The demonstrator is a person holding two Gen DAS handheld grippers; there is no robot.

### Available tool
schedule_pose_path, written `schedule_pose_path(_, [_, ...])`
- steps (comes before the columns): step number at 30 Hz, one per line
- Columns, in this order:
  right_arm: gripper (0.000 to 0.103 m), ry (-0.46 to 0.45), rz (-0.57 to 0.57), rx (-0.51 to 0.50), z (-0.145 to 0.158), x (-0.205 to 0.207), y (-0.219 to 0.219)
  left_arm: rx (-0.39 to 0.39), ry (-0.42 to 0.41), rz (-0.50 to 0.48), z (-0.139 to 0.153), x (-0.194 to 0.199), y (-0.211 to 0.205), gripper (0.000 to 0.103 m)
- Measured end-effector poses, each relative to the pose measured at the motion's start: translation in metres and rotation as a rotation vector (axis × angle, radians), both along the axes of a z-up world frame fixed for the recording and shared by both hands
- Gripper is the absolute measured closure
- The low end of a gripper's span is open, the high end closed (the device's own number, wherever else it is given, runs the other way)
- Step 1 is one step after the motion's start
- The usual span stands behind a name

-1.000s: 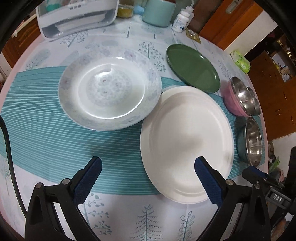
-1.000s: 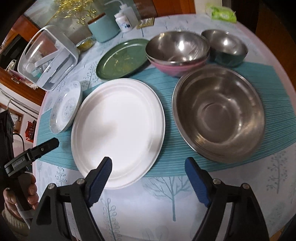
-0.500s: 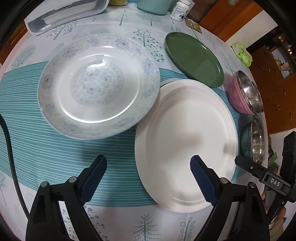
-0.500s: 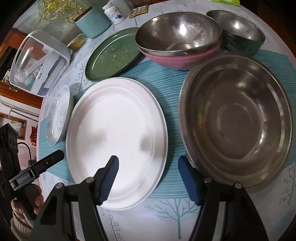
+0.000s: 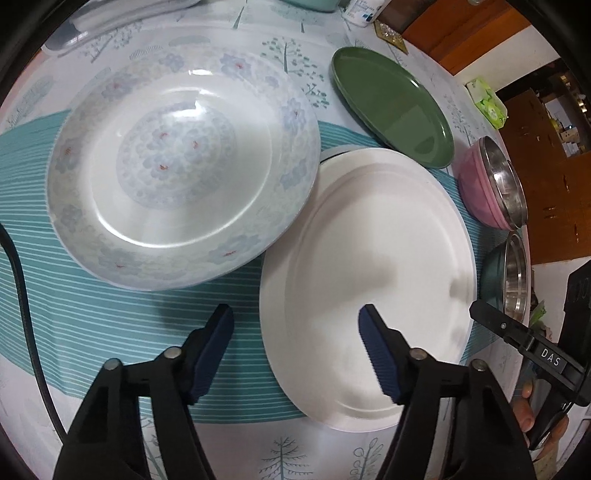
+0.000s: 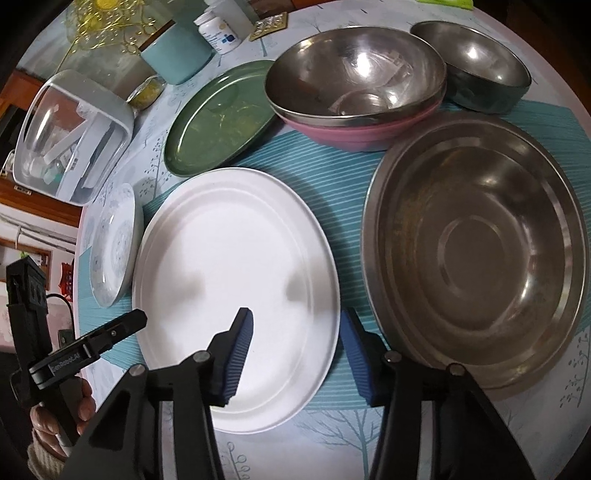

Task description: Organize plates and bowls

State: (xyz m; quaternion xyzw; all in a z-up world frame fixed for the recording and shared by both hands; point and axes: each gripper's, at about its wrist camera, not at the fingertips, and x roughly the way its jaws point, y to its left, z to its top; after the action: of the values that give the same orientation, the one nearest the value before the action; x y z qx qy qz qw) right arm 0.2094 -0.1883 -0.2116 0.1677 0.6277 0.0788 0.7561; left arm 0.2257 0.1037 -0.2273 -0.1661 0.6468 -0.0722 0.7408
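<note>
A plain white plate [image 5: 373,280] [image 6: 236,295] lies mid-table on the teal runner. My left gripper [image 5: 297,349] is open, straddling its left rim. My right gripper [image 6: 297,350] is open, straddling its right rim. A floral plate [image 5: 181,162] [image 6: 112,247] lies left of it, its edge over the white plate's rim. A green plate [image 5: 391,110] [image 6: 218,118] lies behind. A large steel bowl [image 6: 476,251] sits right of the white plate. A steel bowl in a pink bowl [image 6: 354,85] [image 5: 491,184] and a small steel bowl [image 6: 476,62] [image 5: 509,277] stand behind.
A white lidded container [image 6: 70,136], a teal canister [image 6: 177,55], a pill bottle [image 6: 218,29] and a small jar [image 6: 146,94] stand at the table's far edge. A green tissue pack [image 5: 487,101] lies at the far right. The tablecloth [image 5: 221,450] reaches the near edge.
Both grippers have moved forward and down toward the white plate, and their jaws have narrowed around its opposite rims. The plates and bowls have not moved.
</note>
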Motion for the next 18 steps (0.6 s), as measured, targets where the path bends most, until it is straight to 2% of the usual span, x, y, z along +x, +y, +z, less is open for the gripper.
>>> schedule_pose_path(4, [0.058, 0.040, -0.040, 0.049, -0.003, 0.001, -0.010, -0.020, 0.019, 0.002, -0.004, 0.005, -0.005, 0.042])
schedule_pose_path(6, [0.060, 0.060, -0.057, 0.074, -0.004, 0.001, -0.013, -0.025, 0.026, 0.002, -0.004, 0.006, -0.007, 0.048])
schedule_pose_path(10, [0.068, 0.072, -0.068, 0.056, -0.006, 0.000, -0.014, -0.026, 0.036, 0.002, -0.005, 0.010, -0.008, 0.051])
schedule_pose_path(12, [0.070, 0.072, -0.073, 0.043, -0.006, 0.000, -0.014, -0.017, 0.042, 0.006, -0.005, 0.012, -0.008, 0.058])
schedule_pose_path(16, [0.082, 0.073, -0.074, 0.001, -0.007, 0.000, -0.013, 0.004, 0.054, 0.019, -0.006, 0.013, -0.004, 0.071])
schedule_pose_path(18, [0.088, 0.069, -0.069, -0.034, -0.007, -0.001, -0.013, 0.024, 0.057, 0.021, -0.006, 0.011, -0.002, 0.083])
